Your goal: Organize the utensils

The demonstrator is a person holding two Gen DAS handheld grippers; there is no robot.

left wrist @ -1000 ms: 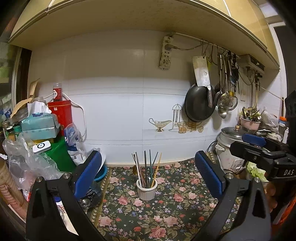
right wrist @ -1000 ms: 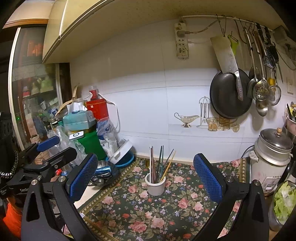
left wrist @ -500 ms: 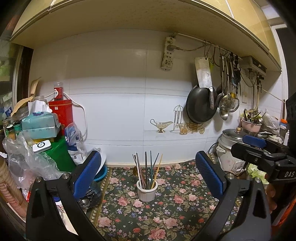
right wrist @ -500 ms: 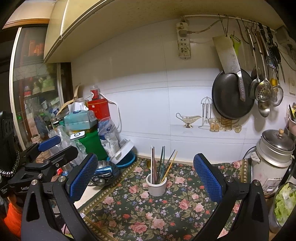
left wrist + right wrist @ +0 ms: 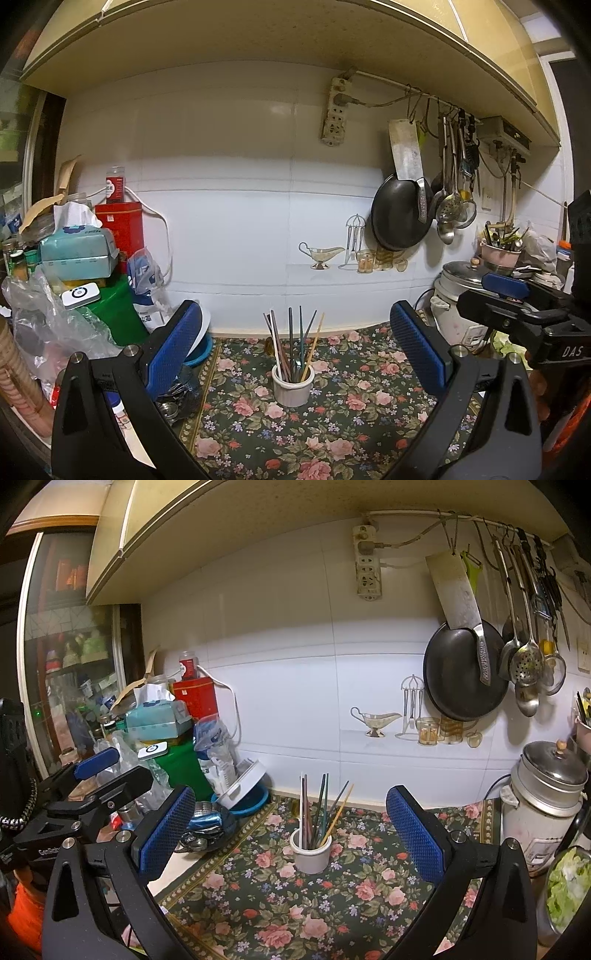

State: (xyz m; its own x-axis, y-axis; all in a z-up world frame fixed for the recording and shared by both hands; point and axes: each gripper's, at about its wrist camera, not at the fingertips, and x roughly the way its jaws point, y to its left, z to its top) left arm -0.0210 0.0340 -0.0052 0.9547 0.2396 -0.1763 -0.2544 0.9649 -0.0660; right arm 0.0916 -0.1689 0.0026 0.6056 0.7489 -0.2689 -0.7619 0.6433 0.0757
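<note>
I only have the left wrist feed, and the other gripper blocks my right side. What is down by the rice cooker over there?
Observer: A metal bowl of chopped green leaves sits just in front of the rice cooker, at the right edge of the floral mat.
Operator: Is the right gripper open?
Observer: Yes. The right gripper is wide open and empty, and the white cup of chopsticks shows between its jaws.
Operator: What is beyond the clutter on the far left?
Observer: A glass-fronted cabinet with stocked shelves.
</note>
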